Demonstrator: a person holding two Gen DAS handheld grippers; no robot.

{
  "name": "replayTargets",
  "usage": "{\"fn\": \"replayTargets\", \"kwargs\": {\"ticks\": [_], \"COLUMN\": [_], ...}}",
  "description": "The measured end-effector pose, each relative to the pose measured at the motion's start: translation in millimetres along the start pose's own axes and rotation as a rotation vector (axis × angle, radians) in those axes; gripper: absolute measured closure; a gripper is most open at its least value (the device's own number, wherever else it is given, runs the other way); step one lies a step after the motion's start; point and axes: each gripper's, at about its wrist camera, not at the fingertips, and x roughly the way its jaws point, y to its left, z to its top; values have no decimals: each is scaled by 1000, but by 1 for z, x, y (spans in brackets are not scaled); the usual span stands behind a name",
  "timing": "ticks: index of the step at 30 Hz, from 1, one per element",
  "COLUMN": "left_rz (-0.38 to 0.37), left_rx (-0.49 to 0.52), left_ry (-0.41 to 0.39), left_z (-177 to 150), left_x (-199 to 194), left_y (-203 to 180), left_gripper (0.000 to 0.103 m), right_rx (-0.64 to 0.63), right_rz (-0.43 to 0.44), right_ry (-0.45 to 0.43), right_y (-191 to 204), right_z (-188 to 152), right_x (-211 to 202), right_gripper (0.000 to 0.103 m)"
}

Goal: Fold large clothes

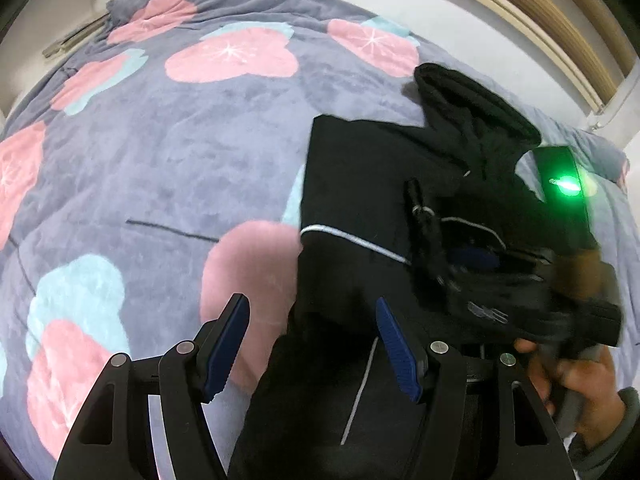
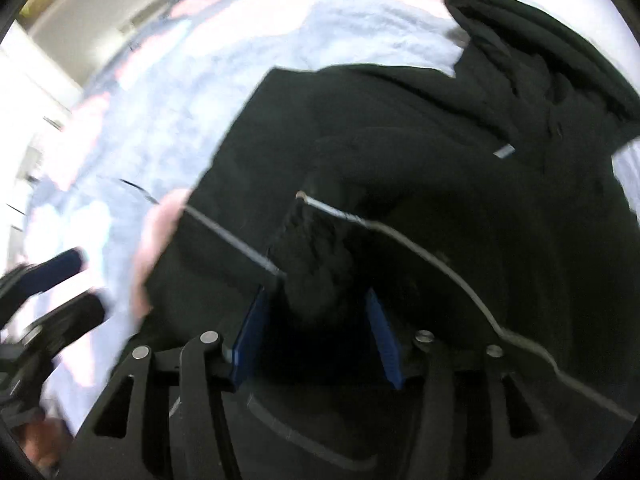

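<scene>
A black garment [image 1: 360, 184] with a thin white piping line lies partly folded on the bed; it fills most of the right wrist view [image 2: 440, 160]. My left gripper [image 1: 312, 320] is open over the garment's left edge and holds nothing. My right gripper [image 2: 316, 308] is open, with a black knit cuff or sleeve end [image 2: 316, 248] lying between its blue pads. The right gripper also shows in the left wrist view [image 1: 440, 240], blurred, over the garment, with a green light on it. The left gripper shows at the left edge of the right wrist view [image 2: 60, 284].
The bed is covered by a grey-purple fleece blanket [image 1: 160, 140] with pink and pale-blue shapes. A white wall and wooden slatted headboard [image 1: 540, 20] are at the upper right. A thin dark thread [image 1: 172, 230] lies on the blanket left of the garment.
</scene>
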Motion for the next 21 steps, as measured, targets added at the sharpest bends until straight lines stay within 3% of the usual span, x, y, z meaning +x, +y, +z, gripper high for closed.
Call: {"fn": "replayTargets", "kwargs": {"ticks": [3, 9, 12, 15, 18, 20, 21], "left_rz": [-40, -160, -240, -292, -353, -381, -365], "left_rx": [31, 111, 99, 51, 27, 29, 40], "left_ry": [-2, 14, 33, 72, 129, 146, 167], "left_z": [8, 24, 35, 48, 56, 55, 55], "left_x": [1, 18, 39, 72, 101, 111, 117], "left_y": [-7, -42, -54, -58, -63, -69, -76], "left_gripper": [35, 35, 35, 36, 36, 61, 80], "right_rx": [43, 256, 344, 432, 444, 437, 433], "right_rz": [41, -129, -218, -204, -196, -202, -213], "right_ry": [-43, -116, -111, -129, -136, -131, -128], "right_y": [-20, -112, -159, -196, -204, -208, -207], "right_z": [-19, -79, -99, -117, -124, -123, -124], "right_x": [-33, -86, -96, -105, -105, -102, -101], "right_gripper": [49, 48, 48, 49, 49, 48, 48]}}
